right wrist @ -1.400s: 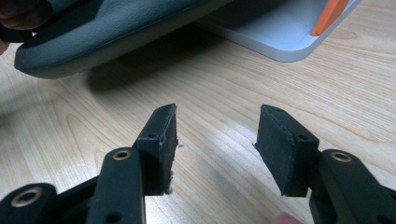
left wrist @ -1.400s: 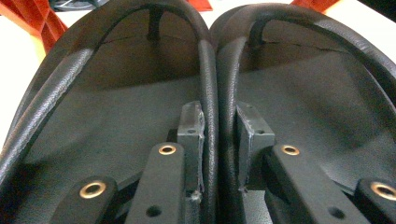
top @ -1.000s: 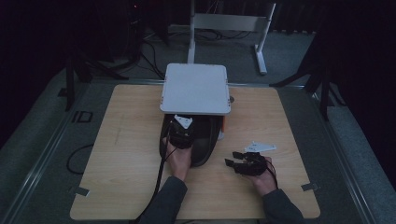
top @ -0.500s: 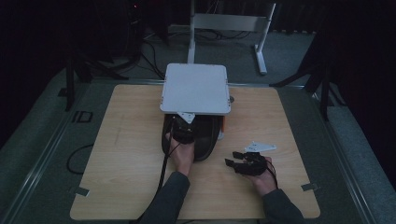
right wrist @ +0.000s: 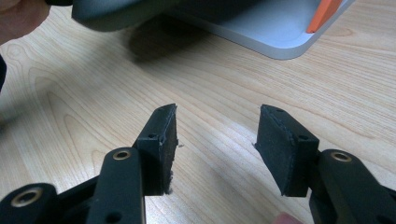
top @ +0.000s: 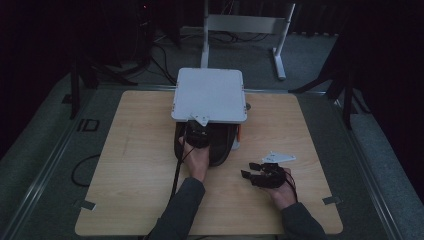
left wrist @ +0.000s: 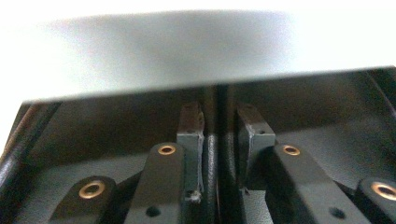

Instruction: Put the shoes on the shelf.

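In the left gripper view the left gripper (left wrist: 219, 135) has its two jaws drawn close together, clamped on one thin dark upright edge (left wrist: 215, 154) that runs down the middle of the frame between the pads. That edge belongs to a black round-sided thing (top: 220, 145), seen just below the centre of the high view, half tucked under one pale grey flat lid (top: 209, 95) that spreads across the top of the left gripper view as a bright blurred band. One hand (top: 196, 159) holds this gripper from below.

In the right gripper view the right gripper (right wrist: 215, 140) has its two jaws standing well apart with nothing between them but bare wood. It sits in the lower right of the high view, well apart from the black thing, held in the other hand (top: 282, 192), one grey three-cornered plate on top of it. At the top right of the right gripper view lie a rounded pale grey corner and one orange piece (right wrist: 324, 11).

All of it rests on one light wooden table (top: 135, 150) in the middle of the high view, with one white metal stand (top: 247, 25) on the floor beyond it, at top centre
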